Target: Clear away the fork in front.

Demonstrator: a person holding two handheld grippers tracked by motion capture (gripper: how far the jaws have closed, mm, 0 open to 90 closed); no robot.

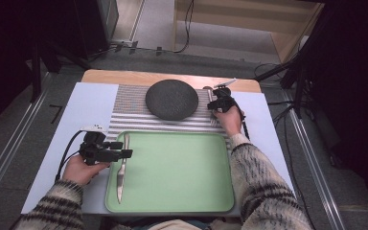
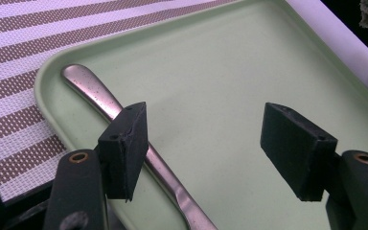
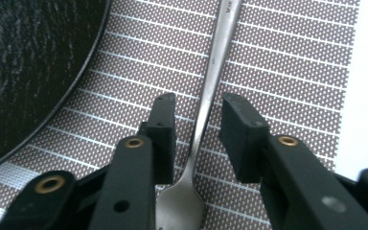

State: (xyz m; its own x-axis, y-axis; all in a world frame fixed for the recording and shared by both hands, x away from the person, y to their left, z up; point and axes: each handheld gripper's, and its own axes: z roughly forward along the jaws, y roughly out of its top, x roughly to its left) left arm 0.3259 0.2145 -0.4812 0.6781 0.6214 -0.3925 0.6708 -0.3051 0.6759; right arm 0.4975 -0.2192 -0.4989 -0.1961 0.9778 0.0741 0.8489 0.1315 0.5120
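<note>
- Beside the dark plate point(image 1: 172, 99), on the striped mat point(image 1: 129, 115): right gripper point(image 3: 199, 127), jaws narrowed around the fork point(image 3: 210, 81), pads not touching.
- Over the green tray point(image 1: 182, 191): left gripper point(image 2: 206, 143), jaws wide, above the knife point(image 2: 100, 98).

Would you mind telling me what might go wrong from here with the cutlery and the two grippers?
1. The right gripper straddles the fork's thin neck on the striped mat, with gaps on both sides; the flat handle may slip or pivot when the fingers close.
2. The black plate lies close beside the fork, so a swinging fork could strike it.
3. The left gripper hangs open over the knife in the green tray; lowering it could shove the knife.
</note>
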